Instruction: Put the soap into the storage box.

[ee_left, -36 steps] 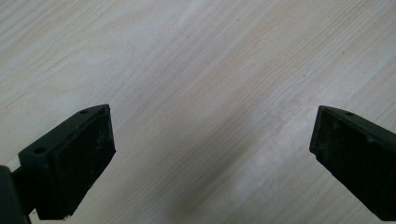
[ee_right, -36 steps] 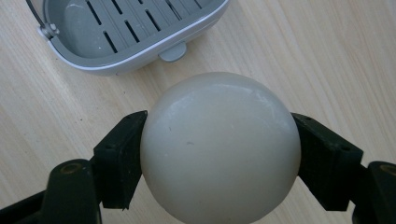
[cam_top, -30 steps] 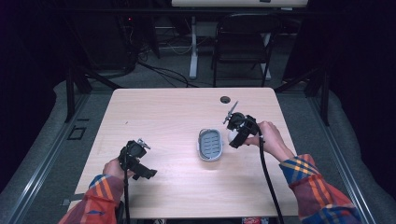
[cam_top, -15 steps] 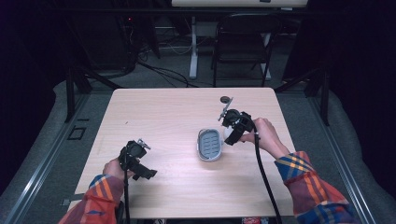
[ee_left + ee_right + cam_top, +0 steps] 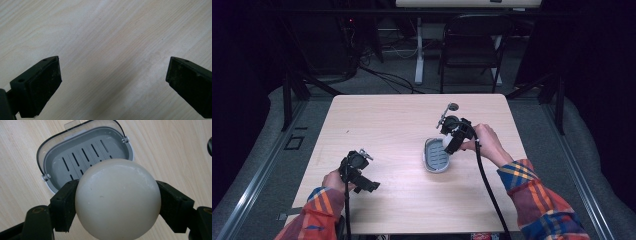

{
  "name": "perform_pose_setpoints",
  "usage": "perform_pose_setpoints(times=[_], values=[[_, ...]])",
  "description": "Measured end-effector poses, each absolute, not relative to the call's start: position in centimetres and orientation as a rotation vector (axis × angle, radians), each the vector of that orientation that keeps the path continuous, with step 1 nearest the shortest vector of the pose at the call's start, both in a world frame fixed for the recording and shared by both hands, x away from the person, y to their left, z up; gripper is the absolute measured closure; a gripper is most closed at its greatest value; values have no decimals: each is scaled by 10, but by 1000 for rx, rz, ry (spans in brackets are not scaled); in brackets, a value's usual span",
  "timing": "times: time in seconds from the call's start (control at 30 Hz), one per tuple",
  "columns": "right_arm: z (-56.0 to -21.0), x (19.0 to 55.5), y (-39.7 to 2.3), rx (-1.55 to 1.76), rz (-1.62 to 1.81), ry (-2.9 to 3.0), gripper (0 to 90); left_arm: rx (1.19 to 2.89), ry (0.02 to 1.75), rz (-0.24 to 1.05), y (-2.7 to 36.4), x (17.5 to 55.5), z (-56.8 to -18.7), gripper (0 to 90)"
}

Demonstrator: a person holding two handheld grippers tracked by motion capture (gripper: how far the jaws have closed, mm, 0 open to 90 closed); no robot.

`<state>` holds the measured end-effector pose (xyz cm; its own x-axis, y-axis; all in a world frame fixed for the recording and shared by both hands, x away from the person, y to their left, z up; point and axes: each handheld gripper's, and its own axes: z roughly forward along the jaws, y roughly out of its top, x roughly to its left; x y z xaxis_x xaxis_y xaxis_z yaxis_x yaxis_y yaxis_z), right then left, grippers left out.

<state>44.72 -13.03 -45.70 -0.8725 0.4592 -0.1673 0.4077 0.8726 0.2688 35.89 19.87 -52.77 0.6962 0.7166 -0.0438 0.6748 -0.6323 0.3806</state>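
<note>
Where the high view looks down on the pale wooden counter point(image 5: 382, 130), the right gripper point(image 5: 451, 142) hovers at the far right part of the top, its jaws closed on a small pale soap point(image 5: 447, 142) just above the right rim of a grey soap dish point(image 5: 434, 156). The dish lies open right of the counter's middle, nearer the right edge than the left. A small dark disc point(image 5: 453, 106) sits near the far edge. The left gripper point(image 5: 362, 172) rests near the near left corner, well apart from the dish.

In the left gripper view, the two black jaws stand wide apart with nothing between them, bare wood grain beneath.

In the right gripper view, the soap point(image 5: 117, 198) is a smooth, rounded, off-white cake with faint scuffs and a matt sheen, clamped at both sides by the black jaws. Beyond it the dish point(image 5: 53, 157) shows a grey slotted inner tray, a white outer shell and a clear lid hinged back on the counter.
</note>
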Motion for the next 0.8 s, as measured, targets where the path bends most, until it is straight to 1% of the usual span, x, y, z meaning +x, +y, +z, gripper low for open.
perform_pose_setpoints(times=[0.37, 0.8], values=[[-466, 451, -108, 623, 316, 2846, 240, 2533, 1090, 157, 199, 359, -528, 0], [-477, 460, -94, 605, 290, 2882, 240, 2533, 1087, 155, 200, 359, -528, 0]])
